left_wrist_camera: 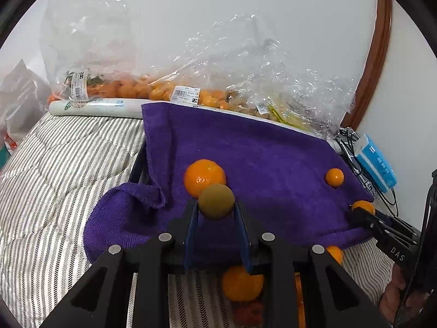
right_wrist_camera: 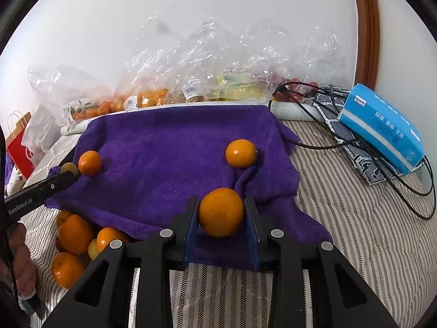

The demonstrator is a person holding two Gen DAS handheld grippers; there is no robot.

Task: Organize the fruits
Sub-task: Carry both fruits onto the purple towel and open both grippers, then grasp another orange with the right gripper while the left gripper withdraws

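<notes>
The left tongs (left_wrist_camera: 216, 213) pinch a brownish-green round fruit (left_wrist_camera: 216, 201) between their blue pads, over the near part of the purple towel (left_wrist_camera: 262, 147). Its rind is too dull and blurred to name its kind. Behind it, partly covered by it, a large orange (left_wrist_camera: 203, 176) lies on the towel. The right tongs (right_wrist_camera: 221, 213) pinch an orange (right_wrist_camera: 221, 212) over the towel's near edge, with a smaller orange (right_wrist_camera: 241, 153) lying apart farther back on the cloth.

The towel is draped over something raised on the striped bed cover (left_wrist_camera: 54, 164); only a dark bar shows at its left edge, so what lies beneath cannot be told. A heap of oranges (right_wrist_camera: 75, 235) sits on the bed by the towel's near left corner, half hidden by the cloth and the left tool's body. Along the wall, clear plastic bags (left_wrist_camera: 207, 82) hold more orange fruit, though crinkles and glare blur the contents. A blue tissue pack (right_wrist_camera: 382, 128) rests on a patterned cloth with black cables at the right. A hand (right_wrist_camera: 21, 257) shows only at the frame edge
</notes>
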